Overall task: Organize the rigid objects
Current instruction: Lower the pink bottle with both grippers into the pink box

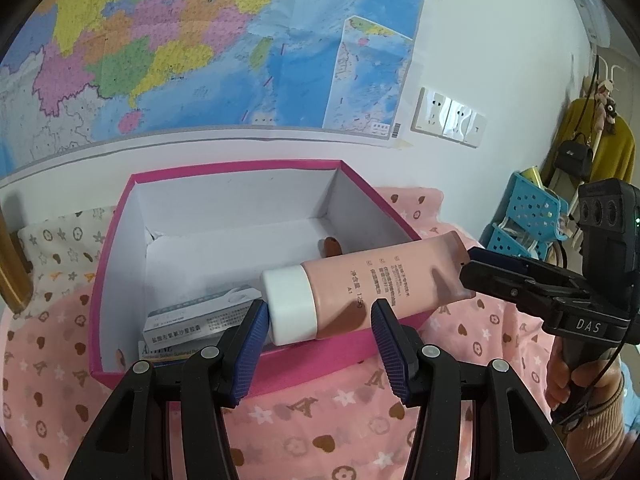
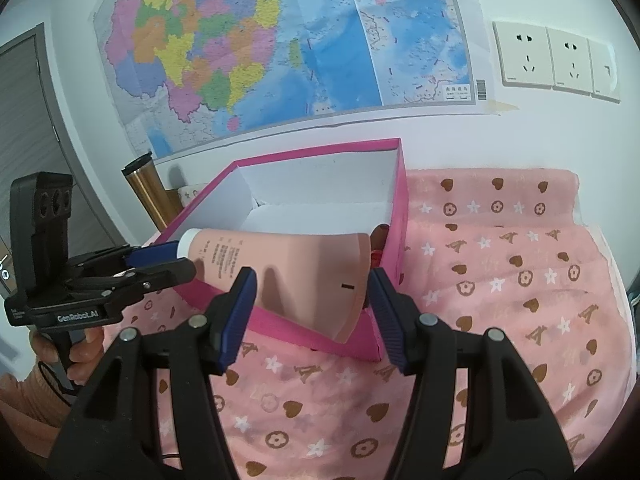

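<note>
A pink tube with a white cap (image 1: pixel 372 286) lies across the near right corner of an open pink box (image 1: pixel 240 168) with a white inside. My left gripper (image 1: pixel 318 354) is open around the cap end, its left pad beside the cap. My right gripper (image 2: pixel 310 316) is open around the tube's flat crimped end (image 2: pixel 320 276), and shows from the side at the right of the left wrist view (image 1: pixel 476 276). The left gripper shows in the right wrist view (image 2: pixel 160 266) beside the cap. Two medicine cartons (image 1: pixel 200 316) lie in the box.
The box stands on a pink patterned cloth (image 2: pixel 500 280) against a white wall with a map (image 2: pixel 280 40) and sockets (image 2: pixel 552 60). A gold flask (image 2: pixel 146 188) stands left of the box. A blue basket (image 1: pixel 528 216) sits at the right. A small brown object (image 1: pixel 330 246) lies inside the box.
</note>
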Demonstrator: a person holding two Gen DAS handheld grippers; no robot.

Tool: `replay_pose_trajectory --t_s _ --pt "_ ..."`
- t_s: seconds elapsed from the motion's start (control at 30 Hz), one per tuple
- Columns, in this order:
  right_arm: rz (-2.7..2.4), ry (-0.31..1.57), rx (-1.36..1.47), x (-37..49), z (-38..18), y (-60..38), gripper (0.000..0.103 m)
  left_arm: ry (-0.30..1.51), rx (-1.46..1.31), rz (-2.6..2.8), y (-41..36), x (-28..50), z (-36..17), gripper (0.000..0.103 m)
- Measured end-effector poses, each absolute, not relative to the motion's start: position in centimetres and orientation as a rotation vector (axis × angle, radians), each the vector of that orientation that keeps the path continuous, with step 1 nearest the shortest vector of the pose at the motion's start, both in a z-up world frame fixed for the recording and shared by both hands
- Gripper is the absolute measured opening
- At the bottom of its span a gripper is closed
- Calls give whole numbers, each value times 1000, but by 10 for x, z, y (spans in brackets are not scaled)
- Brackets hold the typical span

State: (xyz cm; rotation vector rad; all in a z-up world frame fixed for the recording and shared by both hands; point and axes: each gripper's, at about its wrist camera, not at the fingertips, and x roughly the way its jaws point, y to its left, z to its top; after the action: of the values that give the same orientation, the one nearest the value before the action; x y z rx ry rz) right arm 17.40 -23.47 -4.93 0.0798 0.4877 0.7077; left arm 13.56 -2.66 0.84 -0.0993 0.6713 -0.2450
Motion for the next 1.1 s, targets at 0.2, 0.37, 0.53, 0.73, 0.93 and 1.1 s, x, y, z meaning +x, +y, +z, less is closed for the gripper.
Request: replay_pose_trajectory --t_s 0.2,0.37,0.53,0.73,0.93,1.1 --pt "707 500 77 181 -47 -231 61 691 -97 -231 -26 146 4 53" --pt "703 500 76 186 -46 -229 61 703 -106 -231 -26 151 1 53" --pt "699 506 69 190 -46 -226 61 715 -113 -228 -25 155 -2 53" --pt "693 514 65 194 -47 -225 61 730 -114 -222 -25 160 -6 53" --pt "685 526 50 198 -48 -220 61 745 -120 -211 -24 164 -10 53" --pt "676 538 45 202 -50 -217 61 758 -122 -206 -24 169 -14 53"
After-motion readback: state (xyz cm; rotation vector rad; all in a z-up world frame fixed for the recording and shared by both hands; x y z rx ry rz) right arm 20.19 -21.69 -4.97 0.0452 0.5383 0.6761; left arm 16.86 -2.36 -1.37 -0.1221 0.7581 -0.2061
